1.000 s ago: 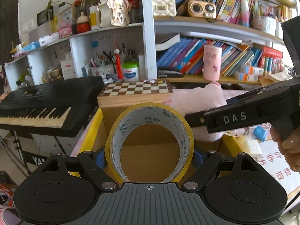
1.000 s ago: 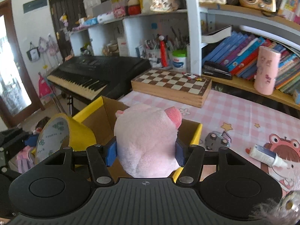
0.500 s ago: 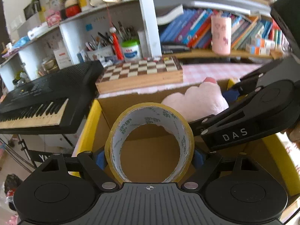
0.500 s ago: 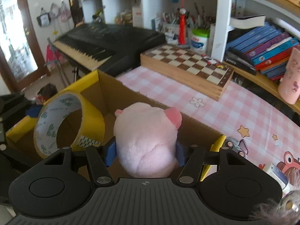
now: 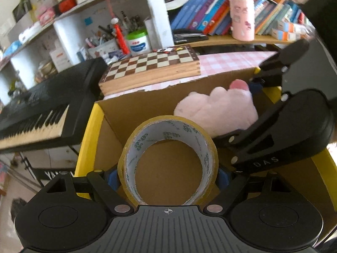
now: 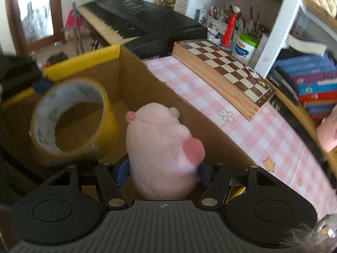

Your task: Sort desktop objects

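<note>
The left tongs point(image 5: 167, 176) grip one yellow tape roll point(image 5: 167, 164) upright above the floor of the cardboard box point(image 5: 134, 107). The right tongs point(image 6: 162, 174) are opening around one pink plush toy point(image 6: 162, 147), low inside the same box, its sides between the blue pads. The two tools crowd one another: the roll could knock the plush, or roll once freed. The plush may topple toward the box wall. On the table point(image 6: 242, 126) beyond: one chessboard point(image 6: 225, 69).

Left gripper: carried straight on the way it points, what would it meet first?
Probably the cardboard box floor: the left gripper, holding the tape roll, aims down into it. Depth is unclear.
</note>
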